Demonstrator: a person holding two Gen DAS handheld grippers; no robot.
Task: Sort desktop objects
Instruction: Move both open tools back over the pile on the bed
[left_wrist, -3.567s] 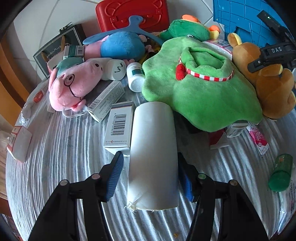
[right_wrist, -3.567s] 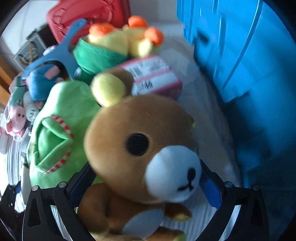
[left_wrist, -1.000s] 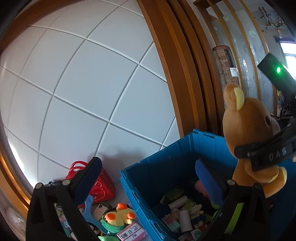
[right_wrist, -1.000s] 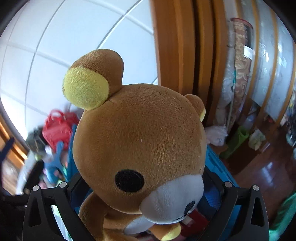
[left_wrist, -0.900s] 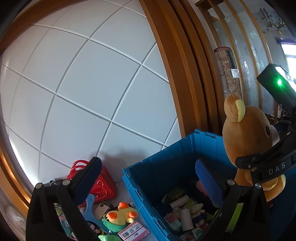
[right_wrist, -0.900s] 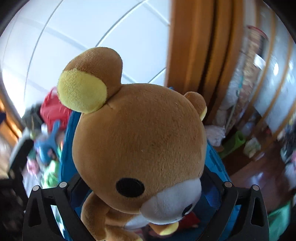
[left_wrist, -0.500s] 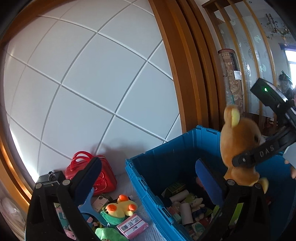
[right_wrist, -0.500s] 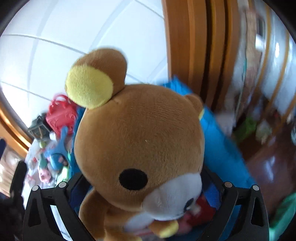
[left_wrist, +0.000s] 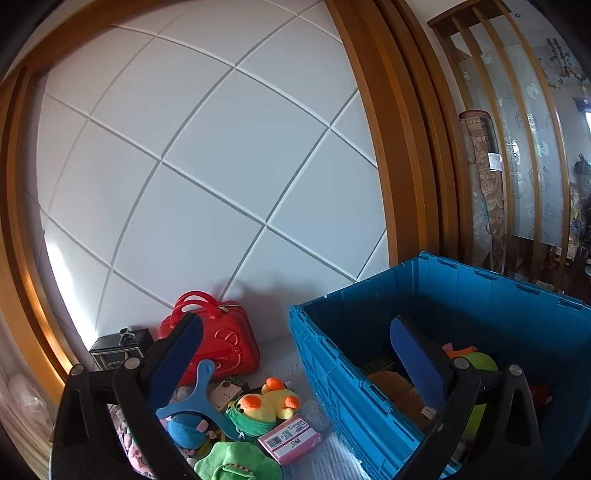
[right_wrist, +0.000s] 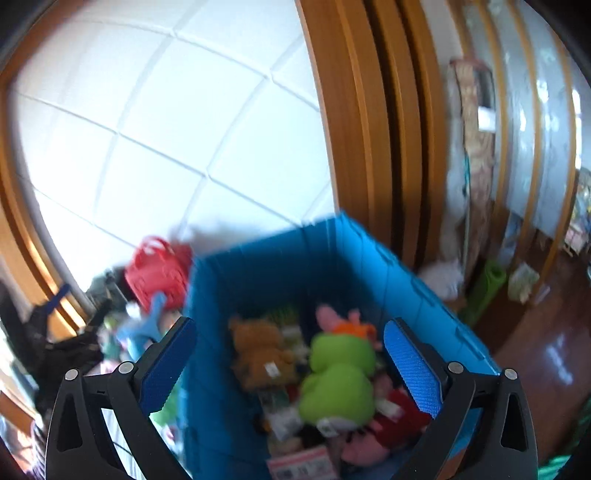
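The brown teddy bear (right_wrist: 260, 356) lies inside the blue crate (right_wrist: 258, 258) beside a bright green plush (right_wrist: 338, 373); the left wrist view shows part of the bear (left_wrist: 397, 387) behind the crate wall (left_wrist: 332, 354). My right gripper (right_wrist: 290, 363) hangs open above the crate with nothing between its fingers. My left gripper (left_wrist: 295, 360) is open and empty too, raised over the crate's left wall. On the table to the left lie a yellow duck plush (left_wrist: 267, 404), a pink box (left_wrist: 290, 439) and a blue plush (left_wrist: 184, 428).
A red case (left_wrist: 218, 345) and a black box (left_wrist: 118, 349) stand against the white tiled wall. A green plush (left_wrist: 236, 463) lies at the near edge. Wooden frames rise behind the crate. The crate holds several toys and small boxes.
My right gripper has opened and the teddy bear has dropped into the blue crate. The right gripper no longer appears in the left wrist view. The right view is blurred by motion.
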